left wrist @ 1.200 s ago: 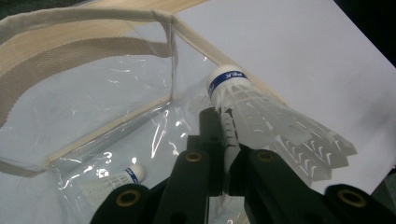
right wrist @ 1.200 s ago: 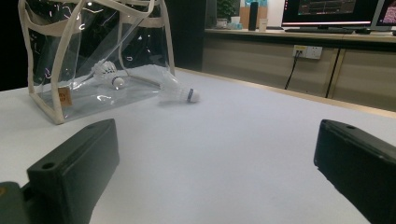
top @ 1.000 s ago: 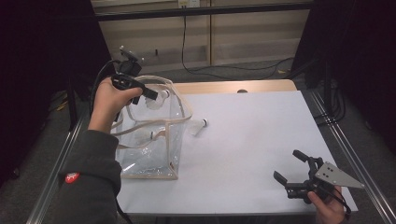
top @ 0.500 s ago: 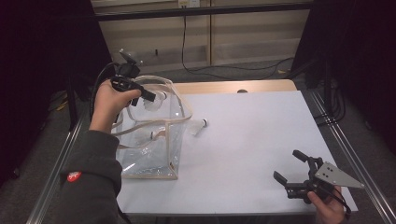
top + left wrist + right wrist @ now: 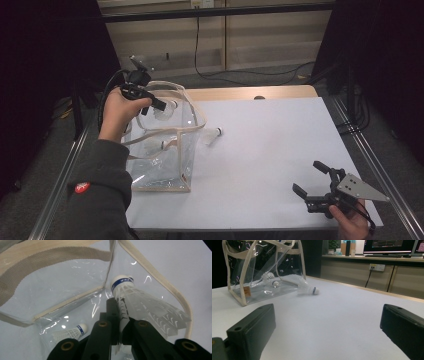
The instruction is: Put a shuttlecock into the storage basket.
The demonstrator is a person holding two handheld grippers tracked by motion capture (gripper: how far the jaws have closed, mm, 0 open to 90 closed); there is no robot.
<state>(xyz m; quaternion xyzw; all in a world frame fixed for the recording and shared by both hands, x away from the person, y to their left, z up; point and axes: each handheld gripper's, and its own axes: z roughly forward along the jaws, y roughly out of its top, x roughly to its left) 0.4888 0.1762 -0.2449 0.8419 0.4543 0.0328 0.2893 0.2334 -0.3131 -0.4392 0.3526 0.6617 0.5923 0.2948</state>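
One shuttlecock (image 5: 71,332) lies in our bag (image 5: 165,165), our left gripper (image 5: 120,322) pinches a second (image 5: 140,306) above it, a third (image 5: 214,135) waits on the counter (image 5: 280,150), and our right gripper (image 5: 312,182) stands open.

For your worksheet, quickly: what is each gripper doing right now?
Left gripper: shut on a shuttlecock, held over the clear bag.
Right gripper: open, holding nothing, low over the table.

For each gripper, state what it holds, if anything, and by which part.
The left gripper is shut on a shuttlecock, pinching its white feather skirt above the open clear bag. The right gripper holds nothing; its jaws stand open.
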